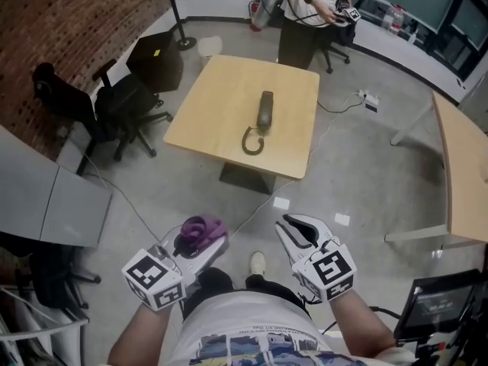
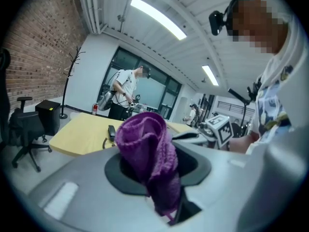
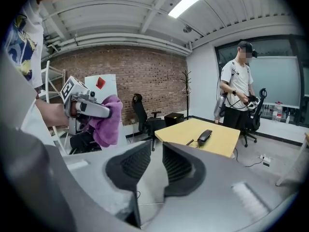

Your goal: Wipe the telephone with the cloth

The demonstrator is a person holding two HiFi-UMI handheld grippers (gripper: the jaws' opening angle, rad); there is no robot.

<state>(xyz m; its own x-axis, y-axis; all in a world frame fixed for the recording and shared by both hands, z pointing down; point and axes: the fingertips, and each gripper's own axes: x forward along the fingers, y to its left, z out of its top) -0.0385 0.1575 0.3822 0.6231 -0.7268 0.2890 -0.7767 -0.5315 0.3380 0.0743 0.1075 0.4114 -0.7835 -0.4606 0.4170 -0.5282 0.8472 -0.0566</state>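
Observation:
A dark telephone handset [image 1: 264, 110] with a coiled cord [image 1: 252, 141] lies on the square wooden table [image 1: 221, 90] some way ahead of me. My left gripper [image 1: 200, 239] is shut on a bunched purple cloth [image 1: 201, 229], which fills the jaws in the left gripper view as the purple cloth [image 2: 149, 153]. My right gripper [image 1: 293, 231] is open a little with nothing between its pads [image 3: 137, 166]. Both grippers are held close to my body, well short of the table. The right gripper view shows the telephone [image 3: 204, 136] far off and the left gripper with the cloth [image 3: 107, 120].
Black office chairs [image 1: 126, 105] stand left of the table, and a dark box [image 1: 158, 59] sits beyond them. Another person [image 1: 309, 10] stands behind the table. A second wooden table [image 1: 461, 174] is at the right. A cable [image 1: 335, 107] runs across the concrete floor.

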